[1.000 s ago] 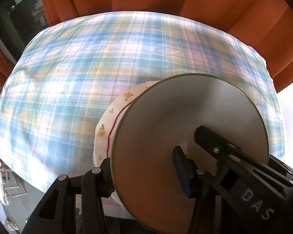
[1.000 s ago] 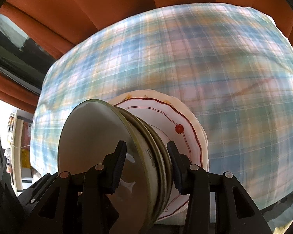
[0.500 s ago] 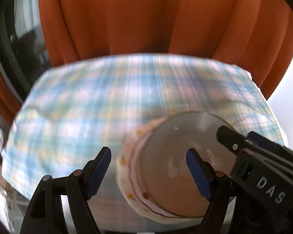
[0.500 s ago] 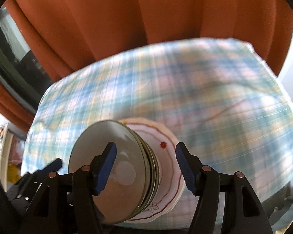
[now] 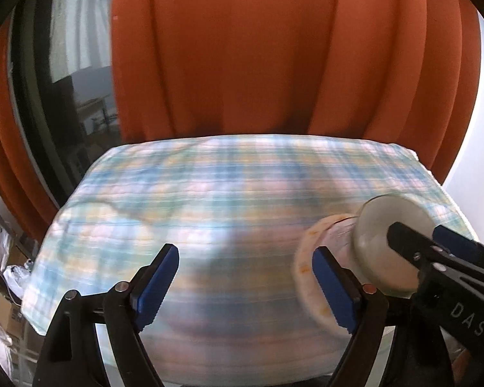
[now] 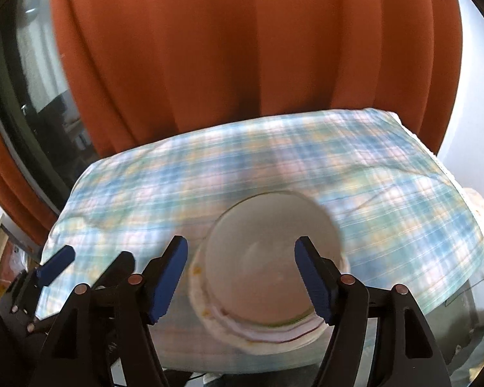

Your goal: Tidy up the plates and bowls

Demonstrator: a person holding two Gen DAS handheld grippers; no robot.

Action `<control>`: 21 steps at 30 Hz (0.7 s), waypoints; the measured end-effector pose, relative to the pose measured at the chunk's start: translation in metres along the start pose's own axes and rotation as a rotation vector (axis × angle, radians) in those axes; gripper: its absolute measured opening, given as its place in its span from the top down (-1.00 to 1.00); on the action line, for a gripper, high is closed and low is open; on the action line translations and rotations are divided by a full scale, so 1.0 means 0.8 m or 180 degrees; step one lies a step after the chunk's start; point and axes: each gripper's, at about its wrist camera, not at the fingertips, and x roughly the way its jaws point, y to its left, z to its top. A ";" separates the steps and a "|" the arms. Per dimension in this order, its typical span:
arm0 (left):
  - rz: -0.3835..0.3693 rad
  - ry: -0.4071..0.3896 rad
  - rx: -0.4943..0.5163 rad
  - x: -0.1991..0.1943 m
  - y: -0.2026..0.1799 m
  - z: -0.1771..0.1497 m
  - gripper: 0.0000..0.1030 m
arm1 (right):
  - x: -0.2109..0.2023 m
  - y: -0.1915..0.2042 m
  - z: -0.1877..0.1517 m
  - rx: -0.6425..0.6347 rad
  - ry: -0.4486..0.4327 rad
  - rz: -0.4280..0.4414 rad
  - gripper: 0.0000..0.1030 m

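Stack of plates and bowls [image 6: 267, 277] sat on the plaid tablecloth [image 6: 387, 174] near its front edge. Left gripper [image 5: 245, 285] and right gripper [image 6: 242, 274] had jaws just opening, both released, nothing clamped. Orange curtain [image 6: 242, 48] hung behind the far edge; window [image 5: 71, 80] at left.

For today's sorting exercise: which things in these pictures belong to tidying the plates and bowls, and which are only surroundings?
Job:
stack of dishes, pale bowl on top
left gripper, open
right gripper, open

Surroundings:
plaid tablecloth
orange curtain
window
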 end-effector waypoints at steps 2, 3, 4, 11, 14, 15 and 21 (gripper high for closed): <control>0.0022 -0.0022 0.0002 -0.005 0.026 -0.011 -0.73 | -0.002 0.021 -0.015 -0.0046 -0.0075 0.0005 -0.40; 0.0020 -0.0022 0.0000 -0.007 0.040 -0.017 -0.75 | -0.003 0.033 -0.023 -0.0054 -0.0112 0.0008 -0.40; 0.0030 -0.0021 0.0000 -0.009 0.051 -0.023 -0.75 | -0.003 0.040 -0.029 -0.0048 -0.0129 0.0015 -0.41; 0.0108 -0.0094 0.0023 -0.021 0.110 -0.058 -0.75 | 0.001 0.097 -0.076 -0.0023 -0.0230 0.0082 -0.53; 0.0124 -0.0141 -0.0011 -0.025 0.130 -0.067 -0.76 | -0.001 0.113 -0.089 -0.0023 -0.0256 0.0061 -0.53; 0.0114 -0.0138 -0.0034 -0.026 0.134 -0.069 -0.76 | -0.002 0.118 -0.093 -0.0031 -0.0272 0.0039 -0.53; 0.0057 -0.0171 -0.0137 -0.030 0.158 -0.074 -0.77 | -0.002 0.140 -0.112 -0.0100 -0.0256 -0.0083 -0.54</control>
